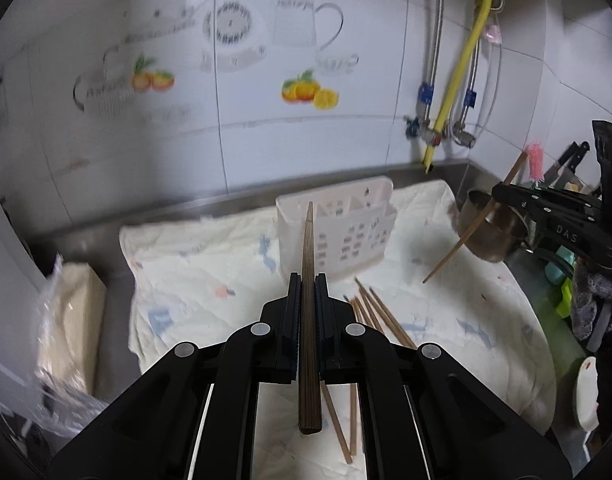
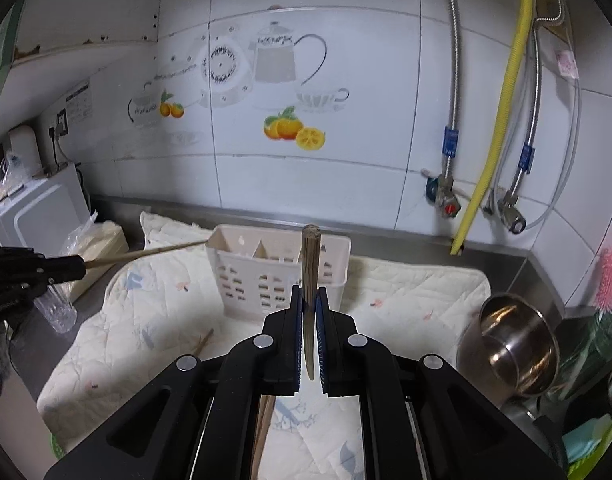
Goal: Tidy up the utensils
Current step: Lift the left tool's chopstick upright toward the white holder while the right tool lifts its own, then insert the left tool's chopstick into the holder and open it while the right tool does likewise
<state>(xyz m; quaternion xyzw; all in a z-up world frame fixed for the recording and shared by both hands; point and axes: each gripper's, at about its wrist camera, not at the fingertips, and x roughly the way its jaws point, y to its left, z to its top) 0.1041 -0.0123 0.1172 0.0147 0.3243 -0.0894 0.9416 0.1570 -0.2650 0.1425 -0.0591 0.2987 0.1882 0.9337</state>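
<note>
One chopstick is clamped in each gripper, and neither has yet been put into the utensil holder (image 1: 342,232), a pale slotted plastic caddy that stands upright on the quilted mat (image 1: 210,276) spread over the steel worktop (image 2: 406,240). The left gripper (image 1: 308,280) is closed on a dark chopstick (image 1: 308,320), whose thin end points forward towards the caddy and whose thick end reaches back between the gripper arms. The right gripper (image 2: 309,294) is likewise closed on a second chopstick (image 2: 309,272), held the other way round, with its blunt end raised in front of the caddy and its tapered end between the pads. In the left wrist view the right gripper is seen at the right edge, with its chopstick slanting down across a steel pot (image 1: 490,228) that stands just off the mat. No utensil can be made out inside the caddy's compartments, though their depths are partly hidden, so little or nothing appears to have been sorted so far. A loose bundle of chopsticks (image 1: 380,316) lies on the mat, near the front of the caddy and partly under the left gripper. It is judged that the task is at an early stage: two pieces are lifted and held above the mat, the placing of both is left to be done, and the bundle on the mat remains to be gathered afterwards.
</note>
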